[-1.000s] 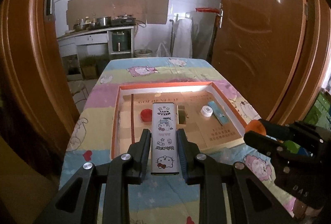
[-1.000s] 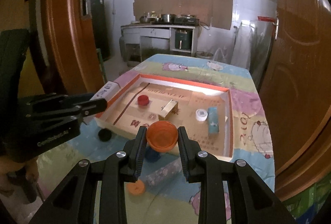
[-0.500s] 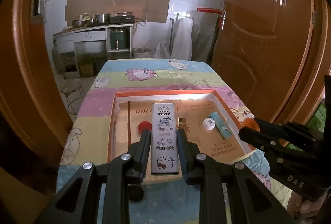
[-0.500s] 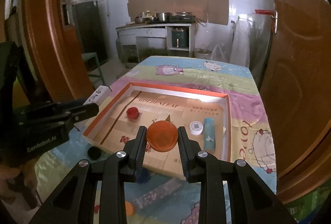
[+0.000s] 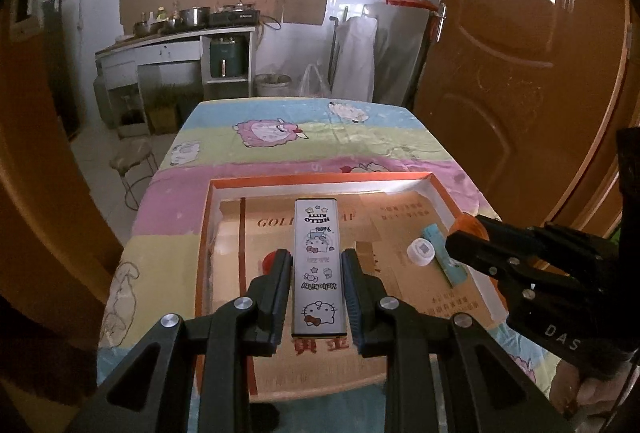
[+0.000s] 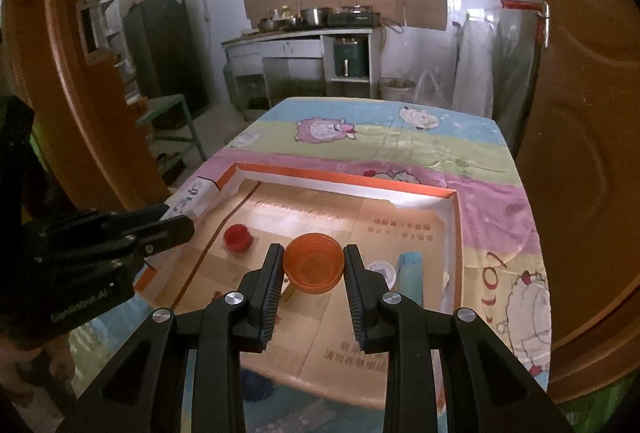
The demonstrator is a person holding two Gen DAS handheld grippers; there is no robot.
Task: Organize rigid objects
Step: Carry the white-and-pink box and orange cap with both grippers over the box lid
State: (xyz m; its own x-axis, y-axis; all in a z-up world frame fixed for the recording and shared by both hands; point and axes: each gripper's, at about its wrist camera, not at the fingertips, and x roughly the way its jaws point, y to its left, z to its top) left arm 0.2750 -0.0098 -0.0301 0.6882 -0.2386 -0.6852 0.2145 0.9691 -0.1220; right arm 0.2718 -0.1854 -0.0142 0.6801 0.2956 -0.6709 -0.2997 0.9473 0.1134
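Observation:
My left gripper (image 5: pixel 316 261) is shut on a long white Hello Kitty box (image 5: pixel 318 269), held above the orange-rimmed cardboard tray (image 5: pixel 320 178). My right gripper (image 6: pixel 313 259) is shut on an orange cap (image 6: pixel 313 268), also over the tray (image 6: pixel 344 177). In the tray lie a red cap (image 6: pixel 237 238), a white cap (image 6: pixel 383 270) and a light blue stick (image 6: pixel 410 275). From the left wrist view the right gripper (image 5: pixel 468 235) shows at the tray's right side with the orange cap (image 5: pixel 466 223). From the right wrist view the left gripper (image 6: pixel 176 217) shows with the box (image 6: pixel 192 198) at the tray's left edge.
The tray rests on a table under a pastel cartoon cloth (image 5: pixel 312 137). A blue cap (image 6: pixel 252 385) lies on the cloth in front of the tray. Wooden doors (image 5: pixel 520 81) flank the table. A kitchen counter (image 6: pixel 304 33) stands behind.
Both grippers have moved forward over the tray, each still holding its object. The tray now fills more of both views and the loose caps in front have slid under the grippers.

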